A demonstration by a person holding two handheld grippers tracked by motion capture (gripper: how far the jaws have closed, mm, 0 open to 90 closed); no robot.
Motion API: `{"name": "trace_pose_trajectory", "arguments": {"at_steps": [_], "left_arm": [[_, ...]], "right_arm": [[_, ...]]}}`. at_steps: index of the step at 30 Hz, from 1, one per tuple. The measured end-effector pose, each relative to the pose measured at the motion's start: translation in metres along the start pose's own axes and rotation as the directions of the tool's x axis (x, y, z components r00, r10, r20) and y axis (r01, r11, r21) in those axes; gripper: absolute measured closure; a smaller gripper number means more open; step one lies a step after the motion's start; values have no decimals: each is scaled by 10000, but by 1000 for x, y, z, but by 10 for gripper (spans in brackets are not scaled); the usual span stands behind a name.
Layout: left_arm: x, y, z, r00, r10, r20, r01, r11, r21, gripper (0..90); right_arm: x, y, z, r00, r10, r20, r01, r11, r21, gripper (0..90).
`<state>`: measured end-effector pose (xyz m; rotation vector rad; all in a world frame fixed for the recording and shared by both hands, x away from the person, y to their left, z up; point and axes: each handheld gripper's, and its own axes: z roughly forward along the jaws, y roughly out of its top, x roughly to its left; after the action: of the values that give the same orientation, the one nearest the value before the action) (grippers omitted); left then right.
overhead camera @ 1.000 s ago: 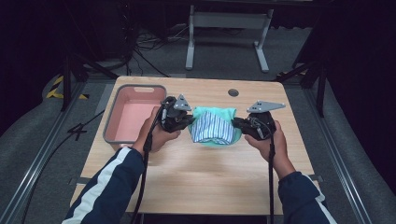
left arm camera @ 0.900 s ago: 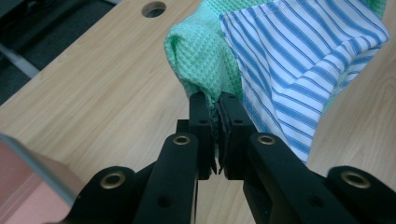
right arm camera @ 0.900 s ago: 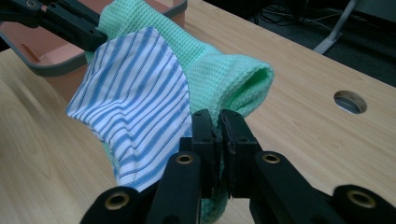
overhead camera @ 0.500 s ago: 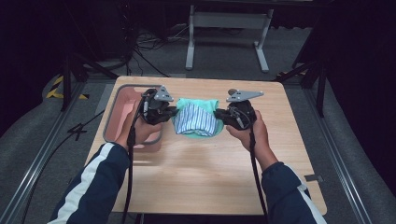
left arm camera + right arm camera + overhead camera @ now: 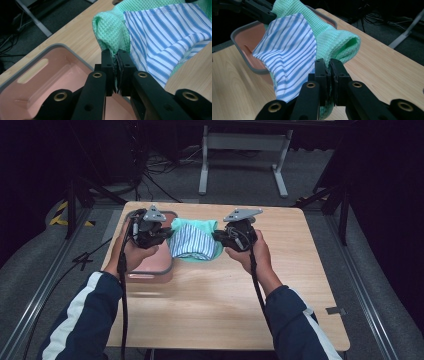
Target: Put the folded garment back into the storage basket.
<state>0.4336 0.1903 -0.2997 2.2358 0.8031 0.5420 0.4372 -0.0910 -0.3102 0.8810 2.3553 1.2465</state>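
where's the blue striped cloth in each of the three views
High view: the blue-and-white striped cloth hangs at centre, between the two grippers, on top of the green waffle-weave towel.
Left gripper view: upper right, just beyond the fingers.
Right gripper view: left of centre, draped in front of the green towel.
Shared landmark: the pink plastic bin with a grey rim, beside the cloth in all three views.

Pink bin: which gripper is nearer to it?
Left. The left gripper hangs over the pink bin; the right gripper is off to its side, beyond the cloths.
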Motion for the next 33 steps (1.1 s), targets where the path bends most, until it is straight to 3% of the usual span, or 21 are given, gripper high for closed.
{"name": "trace_pose_trajectory", "arguments": {"at_steps": [1,13,22,33], "left_arm": [[2,-1,-2,9999,-169,-30,169,9998,-49,853],[24,-18,-17,9978,-364,-557,372,9992,119,853],[44,-38,-27,9925,-941,-782,943,9955,-18,853],[59,-54,-38,9863,-1125,-1209,1141,9935,62,853]], "right_arm": [[3,4,4,10000,-21,-77,20,10000,-49,847],[19,23,26,9992,-295,-287,293,9996,-59,847],[35,39,52,9969,-609,-504,615,9980,112,847],[54,52,82,9938,-777,-795,806,9962,342,847]]}}
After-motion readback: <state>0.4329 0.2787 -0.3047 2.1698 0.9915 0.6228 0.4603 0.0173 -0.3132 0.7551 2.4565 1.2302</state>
